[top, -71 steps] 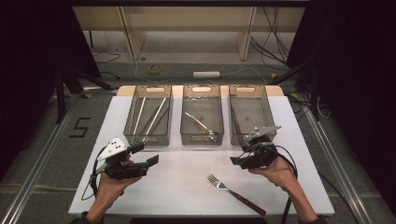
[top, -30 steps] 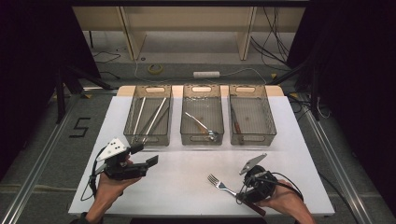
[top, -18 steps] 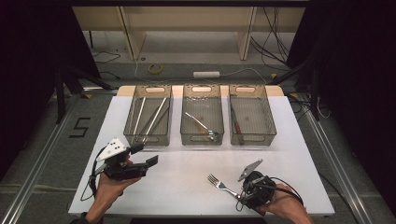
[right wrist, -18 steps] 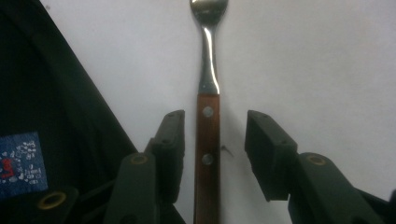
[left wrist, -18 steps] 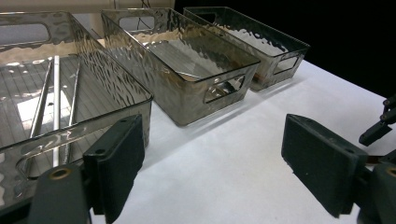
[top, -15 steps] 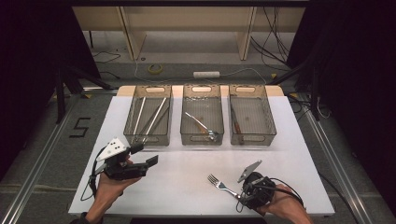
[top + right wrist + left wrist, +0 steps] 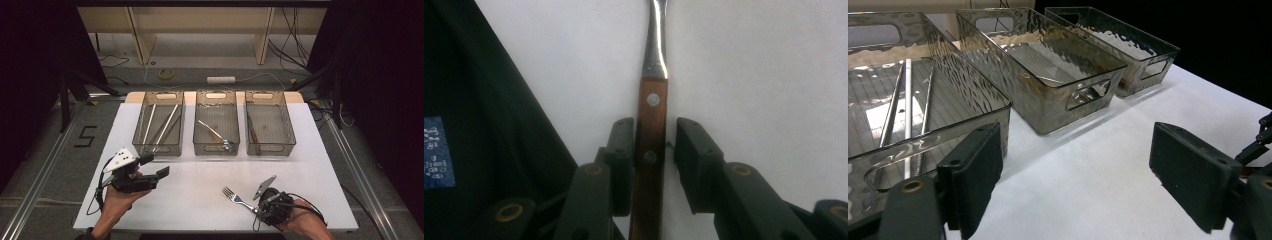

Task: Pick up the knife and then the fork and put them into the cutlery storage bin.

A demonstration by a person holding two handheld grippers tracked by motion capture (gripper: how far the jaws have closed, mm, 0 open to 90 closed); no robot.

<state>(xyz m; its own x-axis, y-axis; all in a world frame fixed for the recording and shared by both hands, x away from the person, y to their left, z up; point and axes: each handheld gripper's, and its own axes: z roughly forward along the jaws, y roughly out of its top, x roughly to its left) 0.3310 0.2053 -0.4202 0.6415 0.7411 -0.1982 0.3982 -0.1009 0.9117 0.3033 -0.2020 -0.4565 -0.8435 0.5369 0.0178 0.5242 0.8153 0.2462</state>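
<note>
Now my right gripper point(image 7: 651, 150) straddles the wooden handle of the fork point(image 7: 235, 196) lying flat at the table's point(image 7: 200, 200) near edge, jaws narrowed but not quite clamped, ready to lift; my left gripper point(image 7: 150, 167) waits wide open near the trays point(image 7: 216, 150).

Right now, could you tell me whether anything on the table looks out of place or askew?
One thing: a wooden-handled fork lies loose on the white table rather than in a bin. The right gripper straddles its handle, jaws not quite closed. The three bins sit in a neat row; nothing looks spilled or damaged.
</note>
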